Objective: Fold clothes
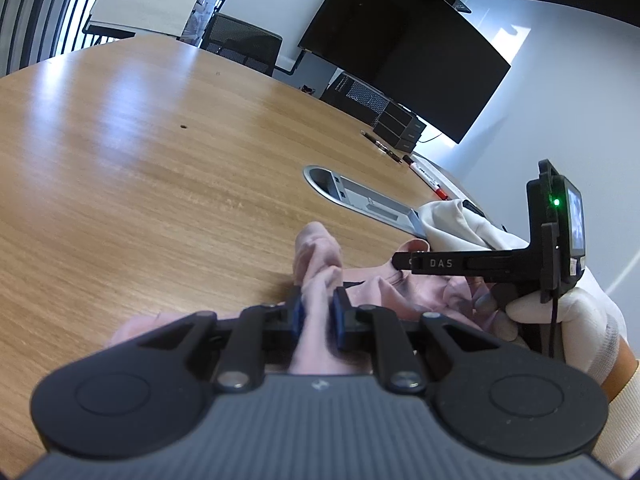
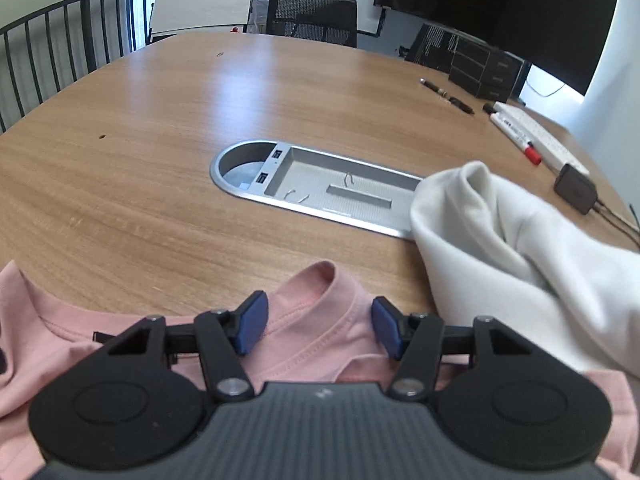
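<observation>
Left gripper [image 1: 318, 312]: we are seeing its blue fingers [image 1: 297, 314] clenched on a bunched ridge of the pink shirt [image 1: 320, 256], the cloth standing up between and beyond them.

Right gripper [image 2: 316, 326]: we are seeing it released, fingers [image 2: 252, 326] spread wide on either side of the shirt's neckline [image 2: 320, 276], hovering over the fabric and pinching nothing. In the left wrist view a gloved hand [image 1: 560, 316] is carrying it just to the right of the left gripper.

Pink shirt: it is lying rumpled at the near edge of the worktop [image 2: 200, 100], collar end pointing away from us, one part lifted in the left grip, the rest spreading low under both grippers.

White garment [image 2: 500, 240]: it is sitting in a loose heap to the right of the pink shirt, draped over one end of the metal cable tray [image 2: 320, 188] and touching the pink cloth at its near side.

Progress: we are judging neither garment to be folded; no flat, squared stack is showing anywhere on the worktop. The pink shirt is being handled; whether it is being spread flat or drawn into a fold we cannot tell.

Remaining: both garments are needing folding.

Background: markers [image 2: 516, 136] are lying well apart at the far right.
</observation>
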{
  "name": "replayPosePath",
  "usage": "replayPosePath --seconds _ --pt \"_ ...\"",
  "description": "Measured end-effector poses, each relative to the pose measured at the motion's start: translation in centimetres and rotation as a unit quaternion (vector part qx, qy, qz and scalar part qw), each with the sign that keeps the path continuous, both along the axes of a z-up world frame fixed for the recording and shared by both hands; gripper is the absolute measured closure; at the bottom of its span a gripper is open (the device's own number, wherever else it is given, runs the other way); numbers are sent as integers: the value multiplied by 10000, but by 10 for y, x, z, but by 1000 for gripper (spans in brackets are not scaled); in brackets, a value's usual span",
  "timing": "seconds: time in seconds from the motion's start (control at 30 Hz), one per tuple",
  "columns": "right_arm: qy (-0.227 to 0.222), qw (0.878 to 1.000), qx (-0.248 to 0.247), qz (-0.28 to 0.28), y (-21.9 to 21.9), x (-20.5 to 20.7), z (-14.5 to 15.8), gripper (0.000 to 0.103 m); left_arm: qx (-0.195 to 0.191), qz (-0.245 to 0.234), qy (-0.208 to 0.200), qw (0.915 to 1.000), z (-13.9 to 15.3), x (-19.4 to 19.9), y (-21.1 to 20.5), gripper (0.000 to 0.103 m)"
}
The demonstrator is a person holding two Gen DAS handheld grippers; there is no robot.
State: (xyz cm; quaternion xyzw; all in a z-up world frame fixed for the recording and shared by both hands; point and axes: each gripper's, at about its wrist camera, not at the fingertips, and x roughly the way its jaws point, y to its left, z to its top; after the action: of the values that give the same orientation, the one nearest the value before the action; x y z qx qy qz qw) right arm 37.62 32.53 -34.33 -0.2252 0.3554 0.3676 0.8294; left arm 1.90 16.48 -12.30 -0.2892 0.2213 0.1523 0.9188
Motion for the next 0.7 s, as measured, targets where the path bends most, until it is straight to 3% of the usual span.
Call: replayPosePath --seconds 0.03,0.1,0.13,0.17,0.37,0.57,0.7 --pt "-81 10000 35 34 -1 -3 1 43 -4 1 -3 10000 0 0 0 89" --pt "-364 9992 93 132 -3 -14 7 59 -9 -4 -4 10000 0 0 0 89" --pt "-505 9985 122 181 -4 -20 10 80 1 -1 1 10000 0 0 0 89" --pt "-647 9975 151 230 -5 -25 13 90 27 2 13 10000 0 0 0 89" --pt "-1518 9862 389 531 -13 -63 34 96 115 44 10 9999 0 0 -2 90" --pt "-2213 9639 1348 619 -70 -127 87 96 204 125 90 9997 0 0 -3 90" --pt "-2496 9540 1474 769 -109 -169 86 96 336 209 137 9991 3 -1 -6 91"
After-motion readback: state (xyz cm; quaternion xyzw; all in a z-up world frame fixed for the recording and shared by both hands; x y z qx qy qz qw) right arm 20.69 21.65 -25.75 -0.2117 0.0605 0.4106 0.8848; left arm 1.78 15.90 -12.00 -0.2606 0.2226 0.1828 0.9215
